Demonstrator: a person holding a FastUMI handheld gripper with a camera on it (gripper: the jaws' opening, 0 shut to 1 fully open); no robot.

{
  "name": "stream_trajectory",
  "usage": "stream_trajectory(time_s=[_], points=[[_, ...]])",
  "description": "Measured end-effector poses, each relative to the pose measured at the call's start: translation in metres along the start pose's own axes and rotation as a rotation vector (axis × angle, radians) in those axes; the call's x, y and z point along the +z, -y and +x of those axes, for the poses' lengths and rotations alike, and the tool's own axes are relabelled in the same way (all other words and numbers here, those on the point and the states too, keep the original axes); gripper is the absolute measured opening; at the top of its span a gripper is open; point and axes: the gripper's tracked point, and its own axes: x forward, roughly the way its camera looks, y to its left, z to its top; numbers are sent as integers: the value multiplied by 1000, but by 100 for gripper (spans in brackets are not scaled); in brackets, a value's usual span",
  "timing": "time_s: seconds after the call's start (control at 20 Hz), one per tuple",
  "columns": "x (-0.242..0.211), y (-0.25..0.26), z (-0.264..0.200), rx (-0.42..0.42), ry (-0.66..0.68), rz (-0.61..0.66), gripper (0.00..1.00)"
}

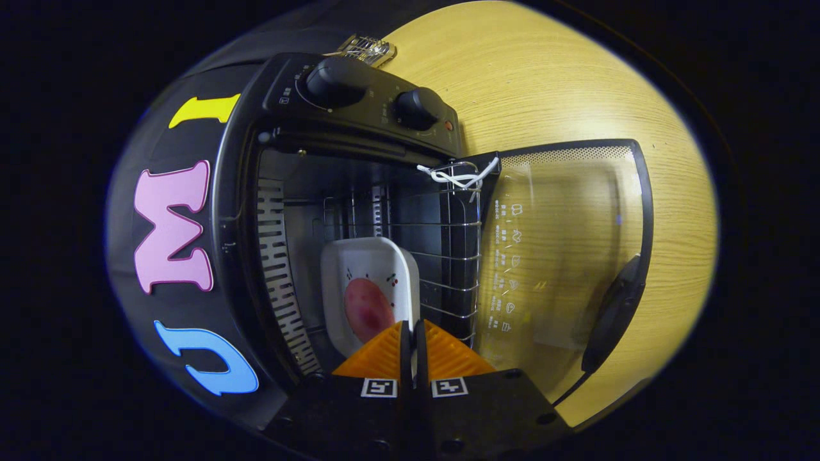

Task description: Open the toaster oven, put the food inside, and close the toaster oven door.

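Claw (414,333) pinching rim of white dish (368,282) with reddish food (366,308), inside black toaster oven (359,128); glass door (564,250) hanging open.

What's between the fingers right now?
In the gripper view the gripper is pinched on the rim of the white dish holding the food, inside the open oven.

- The oven (359,121) was black, with black knobs (336,80).
- Its rack (448,256) was silver wire, tied with white string (458,176).
- The dish (368,269) was white with small dark and red marks.
- The food (366,310) was reddish-pink.
- The table (544,83) was pale yellow woodgrain.
- The door (564,256) was clear glass, black-framed, with white symbols.
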Motion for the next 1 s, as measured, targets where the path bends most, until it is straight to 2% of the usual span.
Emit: stream_trajectory(time_s=[0.25, 0.5, 0.6, 0.8, 1.0], points=[[-4, -1, 1, 10, -20, -5, 10], [-9, -2, -13, 24, -57, -25, 46], [-10, 0, -18, 29, -71, -37, 54], [-14, -3, -34, 51, -103, -57, 94], [-10, -6, -56, 89, -122, -91, 99]])
